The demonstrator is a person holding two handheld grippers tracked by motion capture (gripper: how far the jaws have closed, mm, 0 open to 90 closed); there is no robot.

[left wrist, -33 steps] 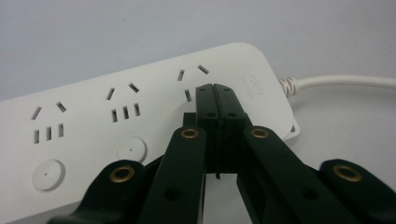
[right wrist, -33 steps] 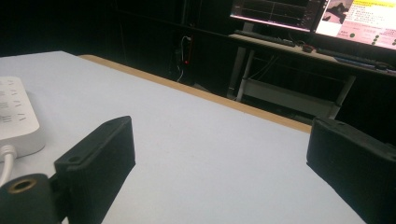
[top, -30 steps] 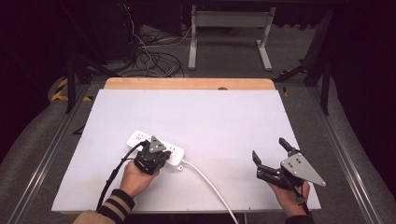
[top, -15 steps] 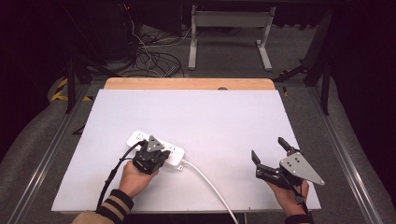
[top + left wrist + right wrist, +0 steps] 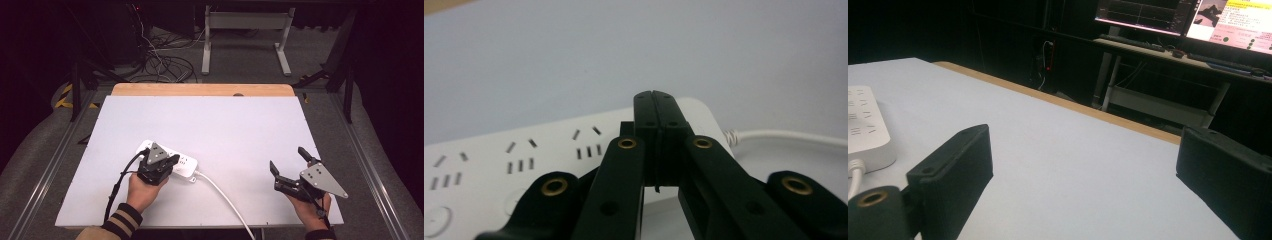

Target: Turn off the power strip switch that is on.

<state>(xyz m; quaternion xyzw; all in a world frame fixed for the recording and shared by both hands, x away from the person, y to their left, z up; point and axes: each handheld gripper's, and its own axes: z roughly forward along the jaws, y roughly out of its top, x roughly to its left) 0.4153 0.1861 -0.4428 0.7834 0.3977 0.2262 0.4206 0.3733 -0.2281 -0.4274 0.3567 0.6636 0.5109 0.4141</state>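
Note:
A white power strip point(image 5: 185, 163) lies on the white table top point(image 5: 225, 125), left of the middle, and its white cable point(image 5: 221, 193) runs off toward the front edge. My left gripper point(image 5: 171, 160) hovers over the strip's cable end. In the left gripper view the strip point(image 5: 524, 150) lies just beneath the gripper point(image 5: 655, 97), whose jaws are pressed together with nothing between them. My right gripper point(image 5: 287, 158) is near the front right corner, apart from the strip, and stands open. In the right gripper view the strip point(image 5: 863, 125) lies far left of the wide-open gripper point(image 5: 1083, 150).
A wooden strip point(image 5: 200, 89) borders the table's far edge. Beyond it are a desk frame point(image 5: 245, 30) and floor cables point(image 5: 160, 65). Monitors point(image 5: 1228, 17) glow behind the table in the right gripper view. Metal rails point(image 5: 367, 165) run along both sides.

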